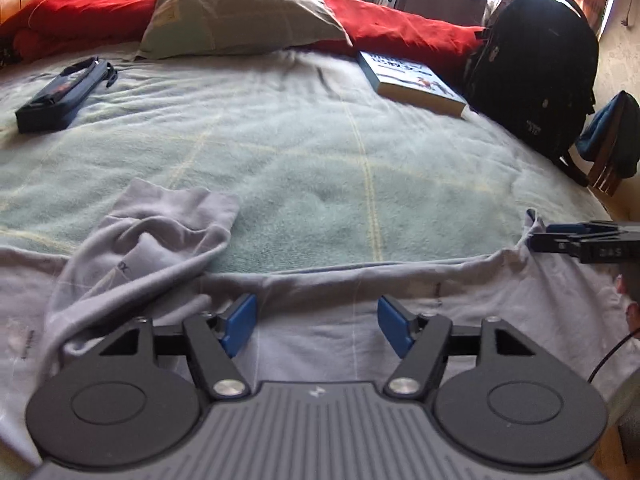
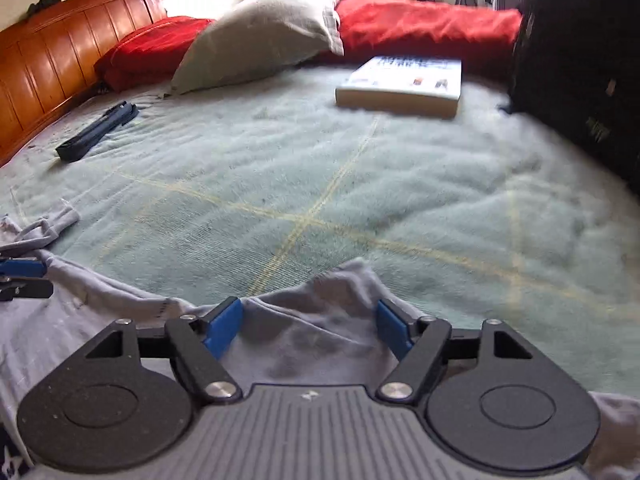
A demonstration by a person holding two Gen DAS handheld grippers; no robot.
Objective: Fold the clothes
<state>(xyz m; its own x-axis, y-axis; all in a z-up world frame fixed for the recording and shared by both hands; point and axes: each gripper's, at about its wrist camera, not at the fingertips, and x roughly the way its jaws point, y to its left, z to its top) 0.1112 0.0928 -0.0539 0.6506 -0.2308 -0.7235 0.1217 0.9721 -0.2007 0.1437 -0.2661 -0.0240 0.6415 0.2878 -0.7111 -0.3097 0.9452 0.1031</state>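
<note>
Now the grey shirt [image 1: 360, 320] lies spread on the bed [image 1: 320, 160], likely so it can be folded. Both the left gripper [image 1: 318, 322] and the right gripper [image 2: 310, 326] have fingers apart, holding nothing, over its far edge.

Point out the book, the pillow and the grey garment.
book [image 2: 404, 80]: right wrist view, on its cover.
pillow [image 1: 236, 12]: left wrist view, on its middle.
grey garment [image 1: 160, 232]: left wrist view, on its crumpled sleeve.
</note>
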